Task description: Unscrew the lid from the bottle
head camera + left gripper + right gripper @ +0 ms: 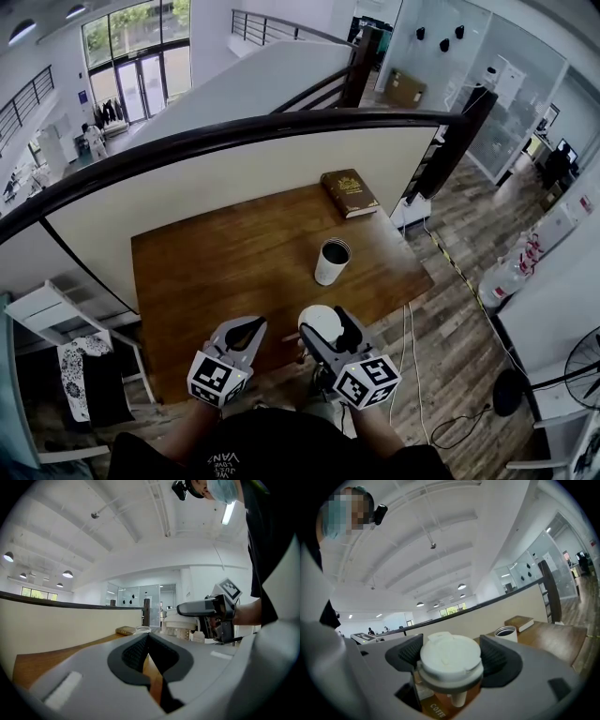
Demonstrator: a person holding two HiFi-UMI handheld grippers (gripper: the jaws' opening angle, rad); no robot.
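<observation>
The white bottle (332, 262) stands upright and open on the wooden table (225, 262), its dark inside showing; the right gripper view has it further back as well (505, 632). My right gripper (326, 330) is shut on the white lid (317, 319) near the table's front edge, apart from the bottle. In the right gripper view the lid (449, 663) fills the space between the dark pads of the right gripper (452, 652). My left gripper (246, 330) hovers just left of it, shut and empty; its pads meet in the left gripper view (147, 639), where the lid (180, 620) shows at the right.
A brown book (350, 192) lies at the table's far right corner. A dark railing (234, 136) and a pale wall panel run behind the table. Cables trail on the wood floor to the right (441, 375). A white rack (47, 314) stands at the left.
</observation>
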